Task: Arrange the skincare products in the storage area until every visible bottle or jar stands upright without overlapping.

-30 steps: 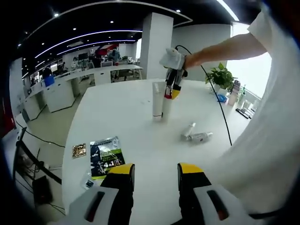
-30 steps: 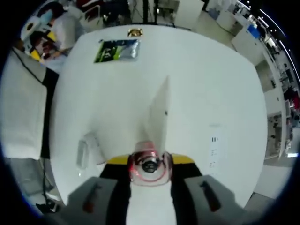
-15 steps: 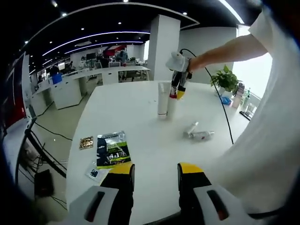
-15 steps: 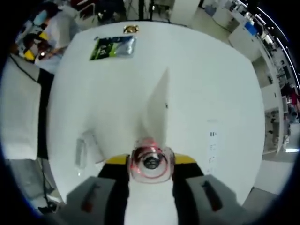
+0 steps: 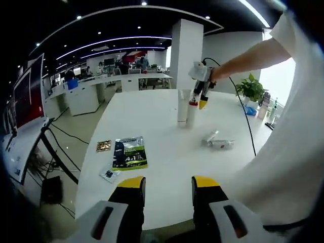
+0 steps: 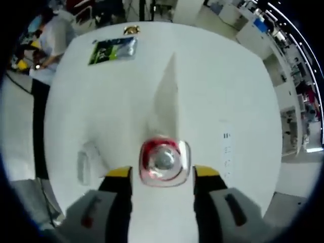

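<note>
On the white table (image 5: 152,116) a white bottle with a clear, red-ringed cap (image 6: 164,161) stands upright beside a tall white tube (image 6: 166,98). My right gripper (image 6: 163,173) looks straight down on that cap, jaws open, one on each side with a thin gap. In the left gripper view the same tube (image 5: 182,106) and bottle (image 5: 192,113) stand mid-table with the right gripper (image 5: 201,98) over them, held by a gloved hand. Two small bottles (image 5: 216,142) lie on their sides nearby. My left gripper (image 5: 168,183) hangs open near the table's edge, holding nothing.
A green packet (image 5: 129,152), a small gold packet (image 5: 104,146) and a small sachet (image 5: 108,174) lie at the table's left part. One lying bottle (image 6: 83,164) shows left of the right gripper. A white strip with dark marks (image 6: 226,152) sits on the table. A potted plant (image 5: 251,88) stands far right.
The right gripper's jaws have spread apart from the red-ringed cap they were shut on. The left view has pulled back, showing more floor and table edge.
</note>
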